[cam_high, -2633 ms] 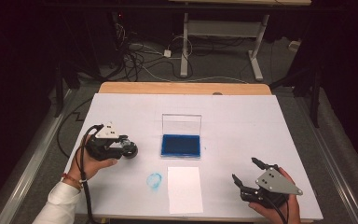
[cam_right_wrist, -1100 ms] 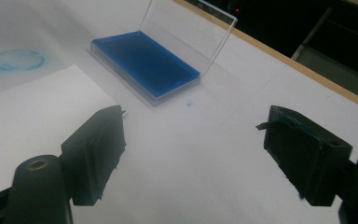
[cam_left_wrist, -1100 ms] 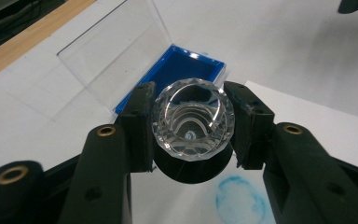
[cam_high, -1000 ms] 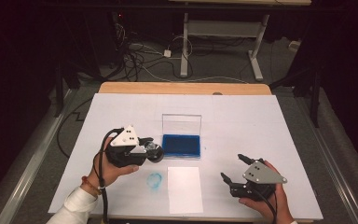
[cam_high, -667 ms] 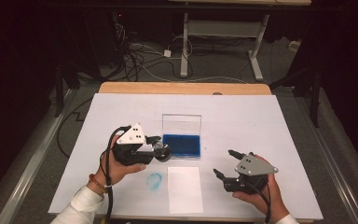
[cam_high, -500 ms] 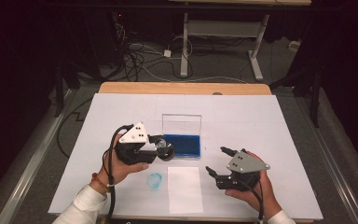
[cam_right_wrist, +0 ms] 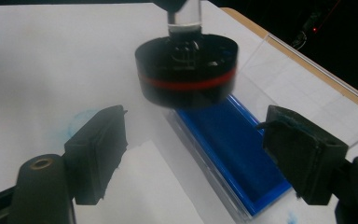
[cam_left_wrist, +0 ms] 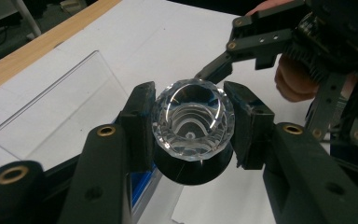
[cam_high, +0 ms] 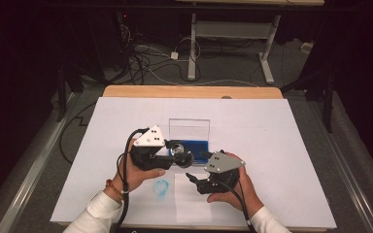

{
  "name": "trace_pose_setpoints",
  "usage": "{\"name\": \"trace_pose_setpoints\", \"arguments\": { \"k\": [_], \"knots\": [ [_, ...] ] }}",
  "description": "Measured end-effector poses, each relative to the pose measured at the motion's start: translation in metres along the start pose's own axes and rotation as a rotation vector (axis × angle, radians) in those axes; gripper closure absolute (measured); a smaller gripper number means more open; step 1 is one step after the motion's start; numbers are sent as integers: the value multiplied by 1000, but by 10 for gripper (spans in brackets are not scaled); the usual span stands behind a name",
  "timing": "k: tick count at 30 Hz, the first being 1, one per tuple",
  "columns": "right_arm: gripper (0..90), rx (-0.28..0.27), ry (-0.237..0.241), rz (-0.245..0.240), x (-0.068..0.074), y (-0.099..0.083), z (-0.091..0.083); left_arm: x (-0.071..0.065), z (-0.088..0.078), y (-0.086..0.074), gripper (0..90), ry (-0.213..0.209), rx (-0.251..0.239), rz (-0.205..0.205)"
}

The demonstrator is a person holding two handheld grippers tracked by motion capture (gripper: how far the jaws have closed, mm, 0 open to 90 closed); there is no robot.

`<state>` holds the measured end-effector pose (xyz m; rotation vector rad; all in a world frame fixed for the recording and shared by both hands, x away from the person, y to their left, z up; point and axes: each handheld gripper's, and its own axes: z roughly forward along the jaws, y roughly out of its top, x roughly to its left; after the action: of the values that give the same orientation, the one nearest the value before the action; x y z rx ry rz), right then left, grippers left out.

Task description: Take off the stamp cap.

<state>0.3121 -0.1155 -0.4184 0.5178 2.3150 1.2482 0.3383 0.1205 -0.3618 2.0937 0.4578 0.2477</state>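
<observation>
A stamp [cam_left_wrist: 193, 119] with a clear faceted knob and a round black base sits between the pads of my left gripper [cam_left_wrist: 193, 122], which is shut on the knob. In the high view the left gripper [cam_high: 175, 156] holds the stamp [cam_high: 180, 155] over the left front corner of the blue ink pad [cam_high: 194, 146]. The right gripper view shows the red-striped stamp base [cam_right_wrist: 186, 70] hovering above the ink pad [cam_right_wrist: 235, 149]. My right gripper [cam_right_wrist: 198, 154] stands open, nothing between its fingers [cam_right_wrist: 100, 149]. It hangs just over the top of the white paper sheet [cam_high: 193, 199], as right gripper [cam_high: 196, 180].
The ink pad's clear lid [cam_high: 189, 128] stands open behind it. A blue smudge [cam_high: 161, 188] marks the white table cover [cam_high: 272, 126] left of the paper. The wooden table edge [cam_high: 189, 91] runs along the back, with cables on the floor beyond.
My left gripper has carried the stamp rightward to the ink pad. My right gripper has slid left from the table's right side to the top of the paper.
</observation>
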Motion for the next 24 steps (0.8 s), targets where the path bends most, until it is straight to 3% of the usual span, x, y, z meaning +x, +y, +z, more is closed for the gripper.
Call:
{"name": "trace_pose_setpoints", "arguments": {
  "k": [6, 15, 24],
  "knots": [
    [249, -7, 13, -2, 6, 1, 6, -5, 4, 0, 545, -28, -6, -5],
    [320, -31, -6, 12, 11, -1, 7, -9, 12, -6, 544, -58, 14, 0],
    [360, -10, -9, -23, 13, -5, 9, -11, 13, -4, 544, -75, 12, 6]
  ]
}}
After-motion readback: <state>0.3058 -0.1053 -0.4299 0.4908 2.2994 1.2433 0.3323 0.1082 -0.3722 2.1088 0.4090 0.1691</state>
